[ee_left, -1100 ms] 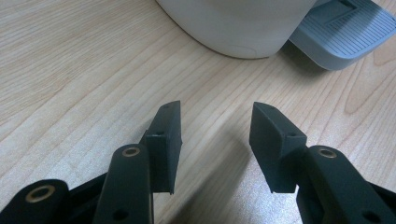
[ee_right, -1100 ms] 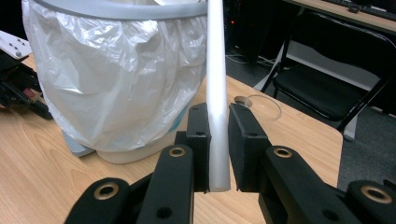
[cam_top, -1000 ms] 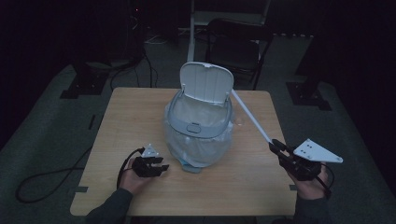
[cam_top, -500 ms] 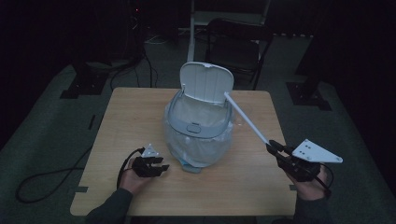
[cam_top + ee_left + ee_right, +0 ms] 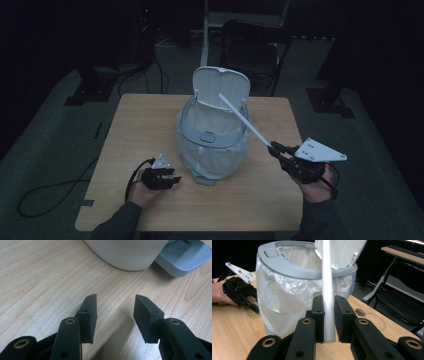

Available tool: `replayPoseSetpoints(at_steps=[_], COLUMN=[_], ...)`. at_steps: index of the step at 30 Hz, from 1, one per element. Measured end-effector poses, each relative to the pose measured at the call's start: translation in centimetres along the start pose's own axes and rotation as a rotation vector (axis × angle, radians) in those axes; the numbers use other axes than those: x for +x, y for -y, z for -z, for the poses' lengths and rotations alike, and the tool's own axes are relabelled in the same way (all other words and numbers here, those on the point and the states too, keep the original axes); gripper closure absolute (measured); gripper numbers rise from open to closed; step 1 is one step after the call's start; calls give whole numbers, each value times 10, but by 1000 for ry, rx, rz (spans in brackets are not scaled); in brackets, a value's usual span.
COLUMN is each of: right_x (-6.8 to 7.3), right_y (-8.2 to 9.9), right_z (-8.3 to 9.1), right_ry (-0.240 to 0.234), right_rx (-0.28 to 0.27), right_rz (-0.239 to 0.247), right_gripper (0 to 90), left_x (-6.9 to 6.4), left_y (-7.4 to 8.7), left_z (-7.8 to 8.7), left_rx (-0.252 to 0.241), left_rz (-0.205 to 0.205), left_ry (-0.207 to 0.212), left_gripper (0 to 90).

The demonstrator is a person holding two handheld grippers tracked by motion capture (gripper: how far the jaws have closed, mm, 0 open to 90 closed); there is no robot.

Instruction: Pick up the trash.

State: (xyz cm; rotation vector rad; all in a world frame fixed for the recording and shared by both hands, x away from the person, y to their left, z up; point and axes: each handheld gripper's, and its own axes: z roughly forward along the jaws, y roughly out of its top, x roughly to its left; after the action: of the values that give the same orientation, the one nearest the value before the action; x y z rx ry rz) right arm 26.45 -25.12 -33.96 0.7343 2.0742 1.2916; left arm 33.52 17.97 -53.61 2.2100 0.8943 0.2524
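Observation:
A white pedal bin with a grey rim, a clear plastic liner and its lid up stands mid-table. My right gripper hovers to its right, shut on the near end of a long white rod. The rod slants up and left, and its far end lies over the bin's mouth, in front of the lid. The right gripper view has the rod clamped between my right gripper's pads. My left gripper rests open on the table beside the bin's base, nothing between its fingers.
The bin's grey foot pedal sticks out at the front of its base. The wooden table has bare room on both sides of the bin. A dark chair stands behind the table's far edge, and cables lie on the floor at left.
My right gripper has shifted a little left and up with the rod. The rod's far end has swung left, from beside the lid to in front of it. The left gripper has stayed put.

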Motion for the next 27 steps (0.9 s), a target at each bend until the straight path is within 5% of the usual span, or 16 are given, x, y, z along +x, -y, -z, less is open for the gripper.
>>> replayPoseSetpoints(at_steps=[19, 27], right_x=[2, 1], right_y=[-33, -36], right_z=[-43, -43], right_ry=[-40, -18], right_rx=[38, 1], right_rz=[35, 6], right_gripper=[781, 599], left_x=[0, -1], left_y=[0, 0], left_z=[0, 0], left_rx=[2, 2], left_rz=[-1, -1], left_ry=[-3, -3], left_gripper=[548, 548])
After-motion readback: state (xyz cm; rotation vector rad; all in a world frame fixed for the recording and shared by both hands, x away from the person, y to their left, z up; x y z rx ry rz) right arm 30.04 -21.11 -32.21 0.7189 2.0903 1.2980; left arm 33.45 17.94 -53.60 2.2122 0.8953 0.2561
